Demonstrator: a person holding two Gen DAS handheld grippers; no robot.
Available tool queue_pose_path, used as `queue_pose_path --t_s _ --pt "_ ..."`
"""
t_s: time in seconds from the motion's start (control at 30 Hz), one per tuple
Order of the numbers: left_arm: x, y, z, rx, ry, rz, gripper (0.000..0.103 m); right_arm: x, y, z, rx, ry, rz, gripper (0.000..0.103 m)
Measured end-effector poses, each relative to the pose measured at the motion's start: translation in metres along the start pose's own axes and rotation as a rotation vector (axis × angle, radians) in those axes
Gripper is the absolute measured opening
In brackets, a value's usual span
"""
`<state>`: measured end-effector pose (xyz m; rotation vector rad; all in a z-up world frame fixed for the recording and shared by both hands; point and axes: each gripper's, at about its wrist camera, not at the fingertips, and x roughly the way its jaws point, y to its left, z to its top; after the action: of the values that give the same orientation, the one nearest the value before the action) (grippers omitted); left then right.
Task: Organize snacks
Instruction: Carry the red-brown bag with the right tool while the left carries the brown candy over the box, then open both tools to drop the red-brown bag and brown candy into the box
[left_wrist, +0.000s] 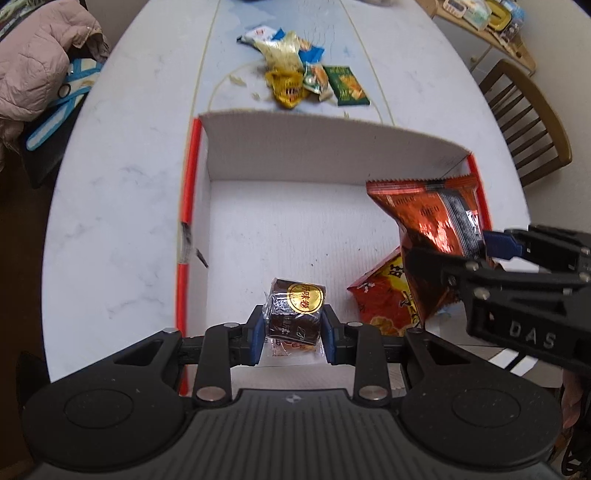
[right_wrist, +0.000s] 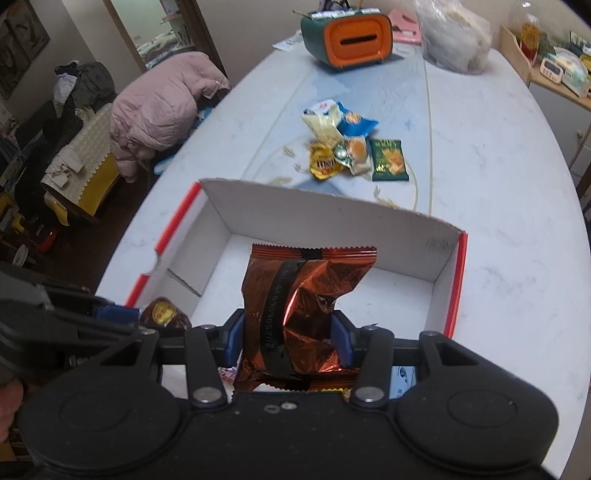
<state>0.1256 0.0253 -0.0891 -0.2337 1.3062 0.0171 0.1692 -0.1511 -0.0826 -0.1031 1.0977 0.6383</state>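
Note:
My left gripper (left_wrist: 293, 326) is shut on a small dark brown snack with a gold round sticker (left_wrist: 295, 312) and holds it over the near part of a white cardboard box with red edges (left_wrist: 188, 206). My right gripper (right_wrist: 290, 338) is shut on a shiny copper-red foil snack packet (right_wrist: 306, 306), held over the same box (right_wrist: 456, 280). The packet also shows in the left wrist view (left_wrist: 432, 221), above an orange-red snack bag (left_wrist: 384, 299) that lies in the box. The brown snack shows in the right wrist view (right_wrist: 164, 314) at the left.
A heap of several loose snack packets (left_wrist: 306, 74) lies on the white table (left_wrist: 122, 177) beyond the box, also in the right wrist view (right_wrist: 351, 147). A green and orange container (right_wrist: 347, 38) and a plastic bag (right_wrist: 454, 37) stand at the far end. A pink jacket (right_wrist: 162, 103) hangs left; a wooden chair (left_wrist: 524, 118) stands right.

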Motion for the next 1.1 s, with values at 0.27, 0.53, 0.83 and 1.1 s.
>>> queue_pose_path --t_s 0.27,0.53,0.83,1.1 --pt "0.035 -0.009 0.004 0.003 0.041 0.009 0.030 0.033 -0.014 0.007 0.024 0.038 -0.026 0.047" --pt "0.063 -0.014 0.012 0.005 0.076 0.025 0.030 0.058 -0.026 0.019 0.053 0.061 -0.032 0.047" --pt "0.082 -0.018 0.012 0.009 0.123 0.023 0.030 0.064 -0.031 0.021 0.056 0.077 -0.026 0.049" --pt "0.079 -0.017 0.012 0.004 0.107 0.019 0.030 0.063 -0.034 0.021 0.065 0.075 -0.026 0.055"
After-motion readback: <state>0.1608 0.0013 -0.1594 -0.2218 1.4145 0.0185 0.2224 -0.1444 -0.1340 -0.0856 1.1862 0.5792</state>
